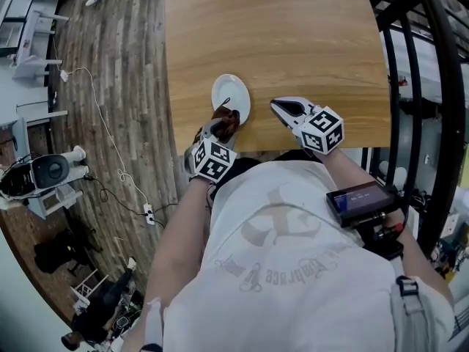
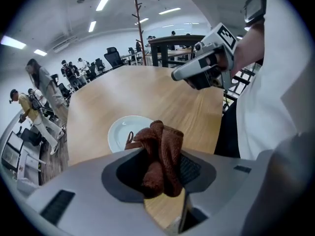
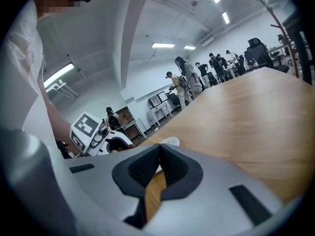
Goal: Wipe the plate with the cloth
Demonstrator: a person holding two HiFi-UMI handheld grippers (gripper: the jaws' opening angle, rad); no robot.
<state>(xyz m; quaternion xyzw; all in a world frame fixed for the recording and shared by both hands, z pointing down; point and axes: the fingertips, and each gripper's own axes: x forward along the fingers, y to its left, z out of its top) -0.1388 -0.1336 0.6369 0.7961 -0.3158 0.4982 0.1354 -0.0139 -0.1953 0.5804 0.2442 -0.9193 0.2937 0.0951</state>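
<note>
A small white plate (image 1: 231,94) lies near the front edge of the wooden table (image 1: 293,35); the left gripper view shows the plate (image 2: 123,132) just beyond the jaws. My left gripper (image 1: 223,125) is shut on a bunched brown cloth (image 2: 160,156), held at the plate's near rim; the cloth (image 1: 226,119) overlaps that rim in the head view. My right gripper (image 1: 281,108) hovers to the right of the plate, shut with nothing between its jaws. In the right gripper view the gripper (image 3: 158,157) points along the table toward the plate (image 3: 170,141).
The table's front edge (image 1: 293,149) runs right against my body. Wooden floor with a white cable (image 1: 102,130) lies to the left. A black railing (image 1: 418,86) stands on the right. Several people (image 3: 184,80) stand at the room's far side.
</note>
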